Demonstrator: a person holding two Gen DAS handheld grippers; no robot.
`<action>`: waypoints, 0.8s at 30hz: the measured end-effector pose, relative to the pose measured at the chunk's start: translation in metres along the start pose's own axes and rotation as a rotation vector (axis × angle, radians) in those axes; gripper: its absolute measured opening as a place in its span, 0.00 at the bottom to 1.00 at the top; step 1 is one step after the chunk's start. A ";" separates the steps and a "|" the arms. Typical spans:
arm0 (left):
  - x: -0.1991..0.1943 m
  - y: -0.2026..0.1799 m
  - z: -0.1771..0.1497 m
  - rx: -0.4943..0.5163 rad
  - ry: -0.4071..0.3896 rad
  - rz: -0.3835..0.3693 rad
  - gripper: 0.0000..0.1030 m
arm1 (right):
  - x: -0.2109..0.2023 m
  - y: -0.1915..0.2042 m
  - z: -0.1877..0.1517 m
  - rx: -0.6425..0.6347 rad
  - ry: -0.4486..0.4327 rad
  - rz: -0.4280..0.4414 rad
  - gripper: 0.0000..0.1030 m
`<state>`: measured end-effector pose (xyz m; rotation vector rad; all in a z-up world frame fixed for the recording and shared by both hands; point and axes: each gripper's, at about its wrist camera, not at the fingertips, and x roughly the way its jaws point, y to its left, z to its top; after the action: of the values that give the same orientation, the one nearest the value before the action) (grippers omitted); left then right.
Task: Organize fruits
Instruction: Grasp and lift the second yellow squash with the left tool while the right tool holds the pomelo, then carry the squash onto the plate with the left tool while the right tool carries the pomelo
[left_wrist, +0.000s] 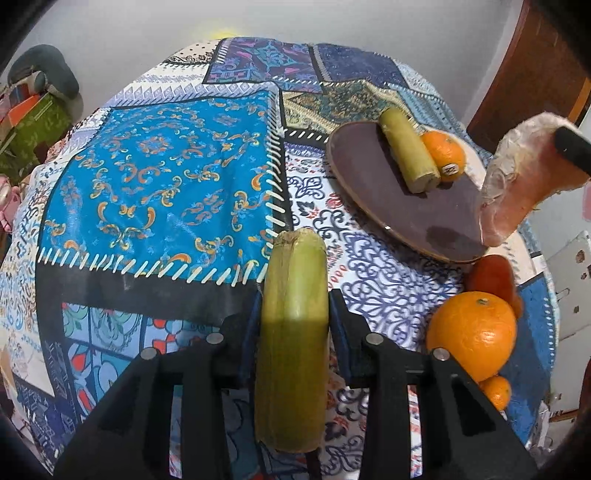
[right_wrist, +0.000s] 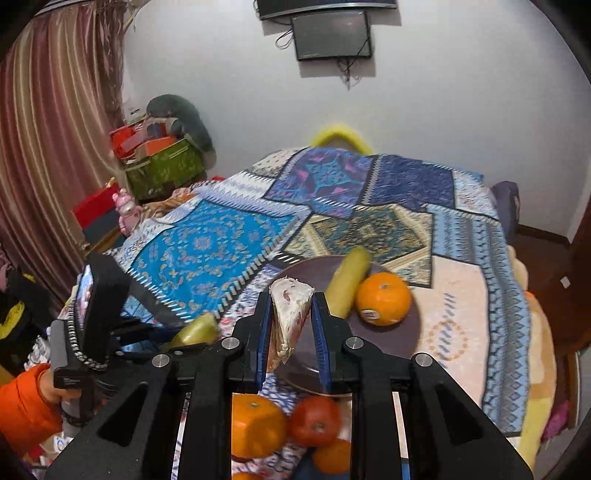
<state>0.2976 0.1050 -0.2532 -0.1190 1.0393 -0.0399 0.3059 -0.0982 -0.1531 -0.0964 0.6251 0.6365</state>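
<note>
My left gripper is shut on a yellow-green stalk piece, held lengthwise above the patterned cloth; the same piece shows at the left of the right wrist view. My right gripper is shut on a pinkish-white fruit wedge, which hangs over the near edge of a dark round plate. On that plate lie a second yellow-green piece and an orange with a sticker. The wedge appears at the plate's right side in the left wrist view.
Near the table's front lie a big orange, a red fruit and a small orange. A patchwork cloth covers the table. A hand in an orange sleeve holds the left gripper. Boxes stand far left.
</note>
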 end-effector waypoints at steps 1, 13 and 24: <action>-0.005 -0.002 0.000 0.002 -0.007 -0.002 0.35 | -0.003 -0.005 0.000 0.006 -0.004 -0.010 0.19; -0.070 -0.037 0.016 0.062 -0.146 -0.039 0.34 | -0.032 -0.038 -0.001 0.046 -0.039 -0.081 0.19; -0.060 -0.060 0.049 0.095 -0.166 -0.044 0.34 | -0.027 -0.054 -0.003 0.056 -0.045 -0.072 0.19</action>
<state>0.3106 0.0551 -0.1704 -0.0579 0.8676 -0.1169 0.3186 -0.1570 -0.1458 -0.0518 0.5931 0.5502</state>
